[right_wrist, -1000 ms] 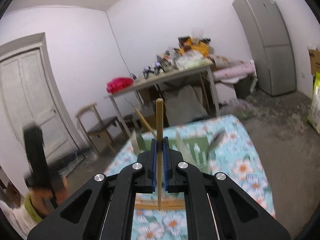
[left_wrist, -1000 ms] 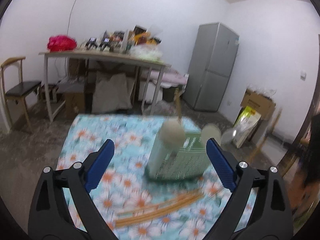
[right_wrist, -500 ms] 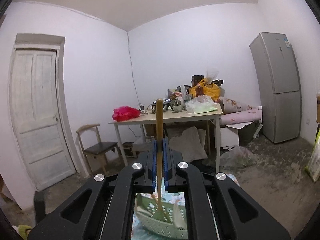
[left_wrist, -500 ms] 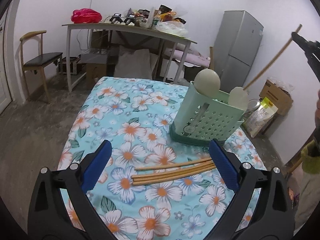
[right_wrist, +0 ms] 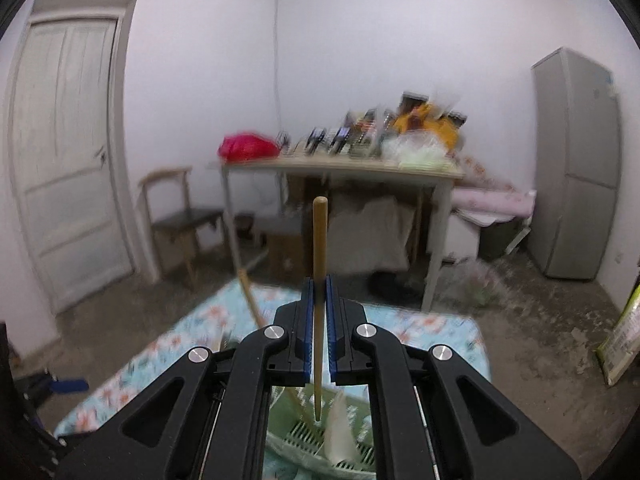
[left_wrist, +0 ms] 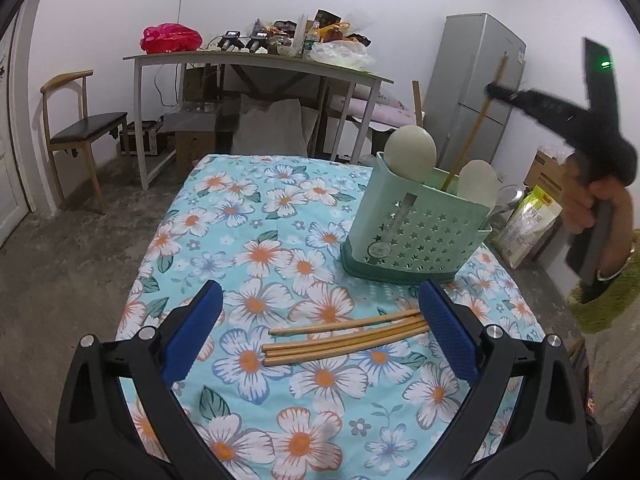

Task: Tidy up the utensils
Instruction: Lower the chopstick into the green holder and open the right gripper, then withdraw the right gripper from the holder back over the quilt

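Four wooden chopsticks lie side by side on the floral tabletop, between the spread blue pads of the left tongs, which touch nothing. Beyond them stands a pale green utensil basket pierced with stars, holding two pale spoons and an upright stick. The right tongs, held by a hand at the right, are pressed together on a single chopstick, its lower tip hanging over the basket's compartments.
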`<act>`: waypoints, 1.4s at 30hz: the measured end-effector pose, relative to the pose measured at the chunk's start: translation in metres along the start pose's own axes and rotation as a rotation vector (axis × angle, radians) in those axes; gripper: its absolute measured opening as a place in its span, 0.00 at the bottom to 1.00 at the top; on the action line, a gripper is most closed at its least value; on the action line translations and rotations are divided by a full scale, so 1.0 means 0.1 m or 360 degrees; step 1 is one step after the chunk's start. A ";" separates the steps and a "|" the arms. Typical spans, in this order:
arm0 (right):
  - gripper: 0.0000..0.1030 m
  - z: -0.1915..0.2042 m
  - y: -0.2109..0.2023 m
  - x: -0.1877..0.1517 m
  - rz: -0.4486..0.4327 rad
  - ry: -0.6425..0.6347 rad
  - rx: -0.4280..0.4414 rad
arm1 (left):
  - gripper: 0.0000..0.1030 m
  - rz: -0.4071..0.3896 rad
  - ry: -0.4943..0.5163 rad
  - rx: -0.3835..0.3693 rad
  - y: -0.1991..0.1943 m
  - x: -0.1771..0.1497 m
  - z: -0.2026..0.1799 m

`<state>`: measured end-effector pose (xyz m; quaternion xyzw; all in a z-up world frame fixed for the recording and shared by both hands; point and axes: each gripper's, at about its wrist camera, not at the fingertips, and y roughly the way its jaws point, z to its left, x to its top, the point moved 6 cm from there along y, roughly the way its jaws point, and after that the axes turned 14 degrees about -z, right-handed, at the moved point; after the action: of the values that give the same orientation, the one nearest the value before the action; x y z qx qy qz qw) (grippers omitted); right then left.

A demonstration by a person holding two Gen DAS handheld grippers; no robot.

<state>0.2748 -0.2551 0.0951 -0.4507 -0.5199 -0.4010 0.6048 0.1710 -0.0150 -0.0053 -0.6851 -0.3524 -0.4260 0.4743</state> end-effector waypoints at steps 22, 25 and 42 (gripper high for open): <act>0.26 -0.21 -0.03 -0.76 0.0253 0.0173 -0.0008 | 0.92 0.0034 -0.0045 -0.0041 0.09 -0.06 -0.02; 0.06 -0.26 0.05 -0.83 0.0301 0.0219 -0.0024 | 0.92 0.0036 -0.0041 -0.0042 0.08 -0.07 -0.02; 0.10 -0.98 -0.09 -0.69 0.0190 0.0612 -0.0328 | 0.92 0.0052 -0.0040 -0.0061 0.08 -0.10 -0.02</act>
<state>0.2831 -0.3512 0.0225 -0.4553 -0.3237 -0.4941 0.6661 0.1740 -0.0200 -0.0173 -0.7051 -0.3389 -0.4161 0.4636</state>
